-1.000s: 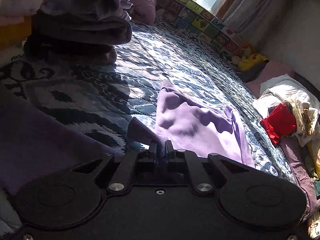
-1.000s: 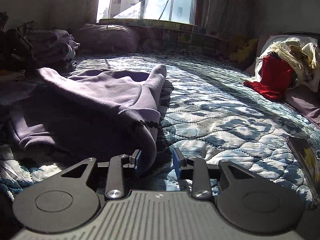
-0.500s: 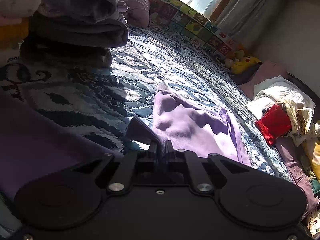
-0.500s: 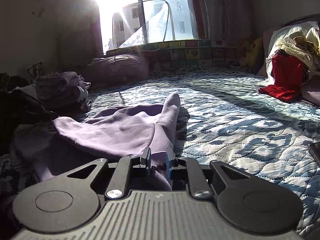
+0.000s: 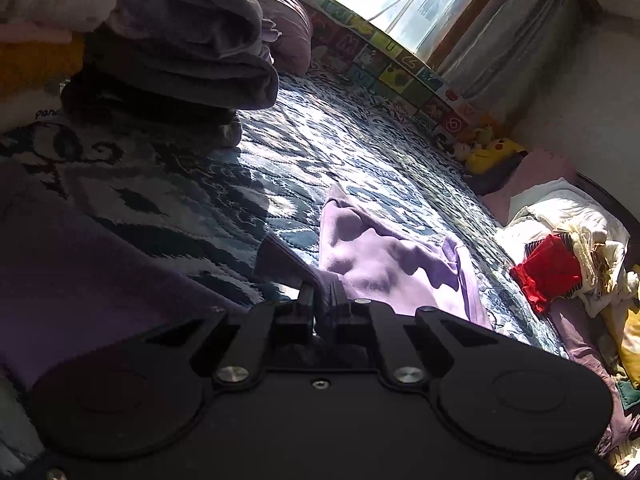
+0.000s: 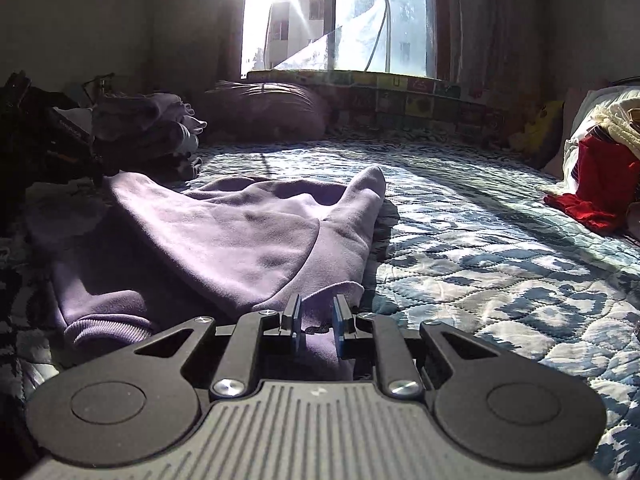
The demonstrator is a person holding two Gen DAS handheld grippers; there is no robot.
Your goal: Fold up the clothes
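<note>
The left tool [image 5: 322,298] is pinched tight on a corner of the purple sweatshirt [image 5: 384,264], which lies spread on the quilted bed [image 5: 340,152] toward 1 o'clock. The right tool [image 6: 316,318] has its fingers narrowly apart with a fold of the same sweatshirt [image 6: 240,240] between them; whether they grip it I cannot tell. A folded stack [image 5: 180,52] sits at 11 o'clock.

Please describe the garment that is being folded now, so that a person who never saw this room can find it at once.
On the blue and white quilted bedspread below the sunlit window, look at the near middle. The soft lilac sweatshirt with ribbed cuffs lies there loose and rumpled. The garments beside it are folded in a stack of grey and purple clothes or heaped at the right.
</note>
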